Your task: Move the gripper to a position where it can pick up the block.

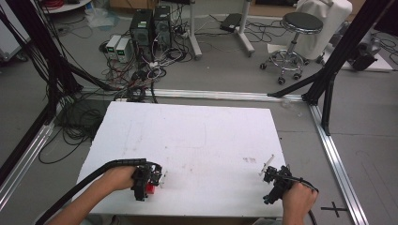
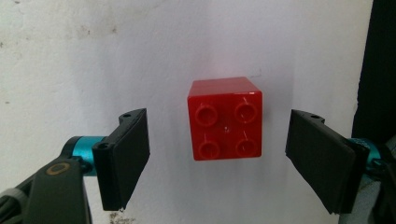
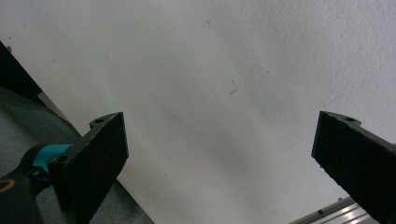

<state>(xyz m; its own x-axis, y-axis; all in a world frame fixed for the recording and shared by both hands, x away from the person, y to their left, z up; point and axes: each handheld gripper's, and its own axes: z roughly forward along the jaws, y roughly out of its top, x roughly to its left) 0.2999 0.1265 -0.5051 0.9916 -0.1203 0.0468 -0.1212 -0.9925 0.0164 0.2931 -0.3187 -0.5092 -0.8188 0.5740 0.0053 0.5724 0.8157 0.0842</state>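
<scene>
A red square brick point(image 2: 225, 119) with four studs on top lies on the white table point(image 2: 187, 42). My left gripper point(image 2: 217, 163) hangs over it, open, one black jaw on each side of the brick and neither touching it. From above, the same left gripper point(image 1: 146, 180) is near the table's front left, with the red brick point(image 1: 150, 188) peeking out beneath it. My right gripper point(image 1: 273, 180) rests near the front right corner of the table. In its own view the right gripper point(image 3: 219, 163) stands open wide over bare white surface, with nothing between its jaws.
The white table point(image 1: 197, 136) ends close behind both hands. A black frame post point(image 1: 328, 89) and aluminium rails point(image 1: 335, 159) flank the right side. Tangled cables point(image 1: 75, 122) and computer boxes point(image 1: 150, 28) lie on the floor beyond; a stool point(image 1: 293, 33) stands at back right.
</scene>
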